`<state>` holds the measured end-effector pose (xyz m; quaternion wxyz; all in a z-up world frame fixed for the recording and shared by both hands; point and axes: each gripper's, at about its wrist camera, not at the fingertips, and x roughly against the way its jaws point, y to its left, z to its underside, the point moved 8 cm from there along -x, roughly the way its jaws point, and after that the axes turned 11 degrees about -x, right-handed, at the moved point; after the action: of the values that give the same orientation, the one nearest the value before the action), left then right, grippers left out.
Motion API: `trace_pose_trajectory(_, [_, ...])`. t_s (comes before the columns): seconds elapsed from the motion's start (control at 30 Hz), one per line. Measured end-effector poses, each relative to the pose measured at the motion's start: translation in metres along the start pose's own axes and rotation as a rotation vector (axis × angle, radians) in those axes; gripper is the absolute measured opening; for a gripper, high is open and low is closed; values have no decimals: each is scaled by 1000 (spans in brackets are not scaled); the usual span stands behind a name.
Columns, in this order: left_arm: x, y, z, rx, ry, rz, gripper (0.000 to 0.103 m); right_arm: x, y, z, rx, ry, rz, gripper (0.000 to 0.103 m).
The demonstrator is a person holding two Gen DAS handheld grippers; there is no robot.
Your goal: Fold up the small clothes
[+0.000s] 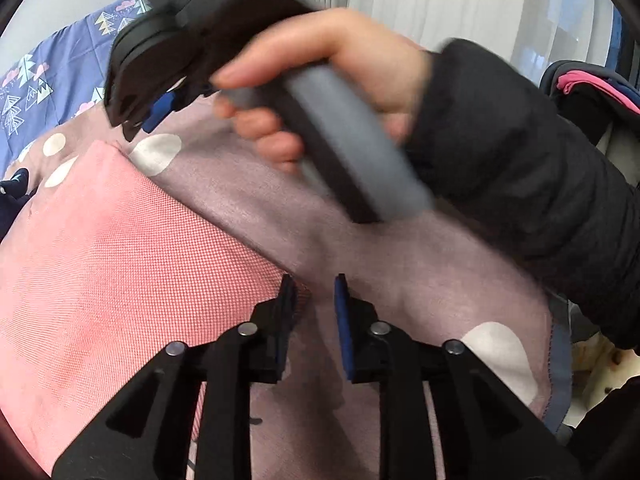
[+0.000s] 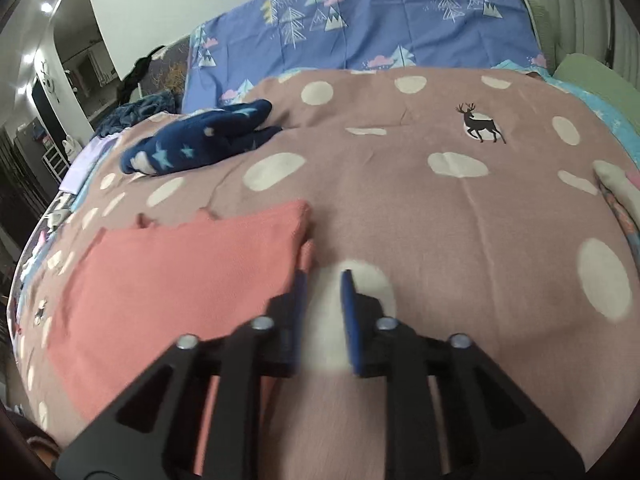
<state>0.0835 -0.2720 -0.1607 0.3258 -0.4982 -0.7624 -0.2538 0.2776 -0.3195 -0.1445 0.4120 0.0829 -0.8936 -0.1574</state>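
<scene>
Pink woven garment, folded into a flat rectangle, lies on the mauve bedspread with white spots. Left gripper and right gripper both hover at the garment's right edge, jaws slightly apart, nothing between them. Beyond the garment lies a navy star-patterned fleece piece.

Two hand-held grippers are in view: the left hand-held gripper at the near edge of the bed cover, and the right hand-held gripper, gripped by one hand in one dark sleeve. On the cover lie two garments, one folded pink cloth and, farther back from it, one navy star-patterned piece. One deer print marks the cover, and behind it lies one blue tree-patterned sheet.
</scene>
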Motion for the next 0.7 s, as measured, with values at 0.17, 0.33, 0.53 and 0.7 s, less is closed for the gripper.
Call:
trace_pose_trajectory(0.17, [24,3,7,37,-24,-2,20,42,29,44,82,-6,-73,15])
trace_pose_trajectory(0.33, [84,35,60,153,-53,-91,24,29,32,108,224,73,117,13])
trace_pose_trajectory(0.53, [181,114,161,473,-79,-393,27,66,81,107,324,-85,200,16])
trace_pose_trajectory(0.7, [253,163,253,683,-71,-580,27,80,213,155,584,-139,-19,20])
